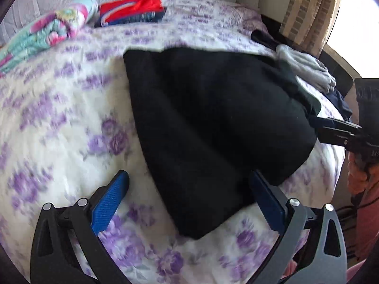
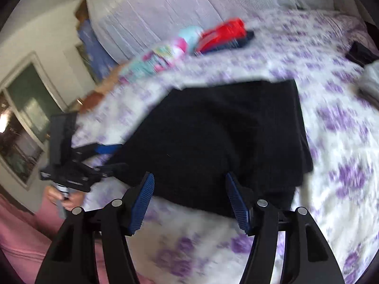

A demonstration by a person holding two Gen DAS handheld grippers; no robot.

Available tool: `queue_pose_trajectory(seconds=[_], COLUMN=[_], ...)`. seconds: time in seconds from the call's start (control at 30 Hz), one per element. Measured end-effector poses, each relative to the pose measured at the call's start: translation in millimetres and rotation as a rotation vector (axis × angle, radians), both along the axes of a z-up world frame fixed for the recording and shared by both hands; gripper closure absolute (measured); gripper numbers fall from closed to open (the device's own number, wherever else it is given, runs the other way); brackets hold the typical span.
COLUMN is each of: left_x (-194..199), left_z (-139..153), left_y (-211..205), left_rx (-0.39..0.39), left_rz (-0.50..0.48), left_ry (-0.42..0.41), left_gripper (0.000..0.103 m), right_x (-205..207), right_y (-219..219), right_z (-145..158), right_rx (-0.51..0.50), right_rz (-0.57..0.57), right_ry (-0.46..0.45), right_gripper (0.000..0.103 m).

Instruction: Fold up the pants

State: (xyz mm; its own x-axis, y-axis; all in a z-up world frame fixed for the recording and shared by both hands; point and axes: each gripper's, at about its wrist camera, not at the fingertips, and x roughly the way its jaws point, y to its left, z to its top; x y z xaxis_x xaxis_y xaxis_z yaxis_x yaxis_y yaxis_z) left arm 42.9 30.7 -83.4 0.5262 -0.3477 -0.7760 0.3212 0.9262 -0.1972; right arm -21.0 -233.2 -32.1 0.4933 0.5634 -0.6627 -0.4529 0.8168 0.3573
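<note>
Bedding is serving as the work surface here: the bed (image 1: 59, 123), under a white cover with purple flowers, is carrying everything, and every place below is given relative to the black pants (image 1: 213, 123). The pants are lying in the middle of the bed as a compact dark block with straight edges, apparently already doubled over, which suggests the folding is well along and the block is being left flat so its layers are not slipping. Beyond the pants, toward the headboard, a pastel patterned garment (image 1: 45, 33) and a red and navy folded stack (image 1: 132, 9) are sitting side by side, probably finished pieces parked clear of the working area. To the pants' far right side, a grey garment (image 1: 305, 68) is waiting near the bed's edge, likely unfolded laundry kept within reach. The left gripper (image 1: 189, 189) is hovering at the near edge of the pants with its blue pads spread wide and nothing between them pressed, one pad over the cover and one at the cloth's border. The right gripper (image 2: 189, 201) is also hanging at the near edge, jaws opening, pinching nothing, seemingly letting the fold settle.
</note>
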Motion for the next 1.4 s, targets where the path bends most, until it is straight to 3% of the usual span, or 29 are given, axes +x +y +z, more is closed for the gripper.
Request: queue_pose_trajectory(seconds=[0.07,0.17,0.3,0.4,0.53,0.63,0.87,0.97,1.03,1.13,1.17,1.2,1.23,1.27,1.3,1.4], left_x=[-2,8,26,29,28,37,55,61,57,49,49,48,47,48,53,53], left_z=[7,24,20,7,8,2,-9,-9,-8,-3,-2,0,0,-1,-2,-4], left_y=[4,19,29,32,33,32,27,28,26,21,20,21,22,22,24,32], left_rx=[-0.013,-0.098,-0.169,-0.220,-0.286,-0.373,-0.475,-0.505,-0.493,-0.439,-0.424,-0.409,-0.404,-0.422,-0.436,-0.461], left_rz=[-0.009,0.015,0.026,0.009,-0.039,-0.081,-0.126,-0.129,-0.122,-0.115,-0.104,-0.093,-0.088,-0.087,-0.075,-0.049], left_ry=[0.014,0.025,0.118,0.197,0.241,0.303,0.332,0.334,0.328,0.298,0.291,0.284,0.280,0.293,0.304,0.294], left_gripper=[0.005,0.005,0.005,0.005,0.005,0.005,0.005,0.005,0.005,0.007,0.016,0.036,0.048,0.072,0.084,0.089], right_x=[-3,3,37,72,121,143,165,168,165,160,158,156,153,150,147,137], right_y=[-6,-30,-56,-74,-88,-88,-77,-75,-77,-80,-78,-76,-73,-70,-66,-54], right_z=[10,31,41,31,0,-24,-36,-36,-39,-46,-44,-42,-37,-32,-27,-5], right_rx=[0.017,0.144,0.144,0.122,0.087,0.173,0.311,0.307,0.296,0.379,0.374,0.362,0.350,0.344,0.331,0.261], right_rz=[0.006,-0.028,-0.162,-0.224,-0.225,-0.148,-0.054,-0.054,-0.065,-0.063,-0.065,-0.069,-0.077,-0.080,-0.081,-0.077], right_ry=[-0.006,-0.053,-0.055,0.015,0.198,0.321,0.367,0.354,0.358,0.402,0.389,0.376,0.357,0.338,0.317,0.228], right_gripper=[0.040,0.034,0.031,0.029,0.029,0.027,0.025,0.035,0.056,0.071,0.072,0.073,0.074,0.074,0.075,0.076])
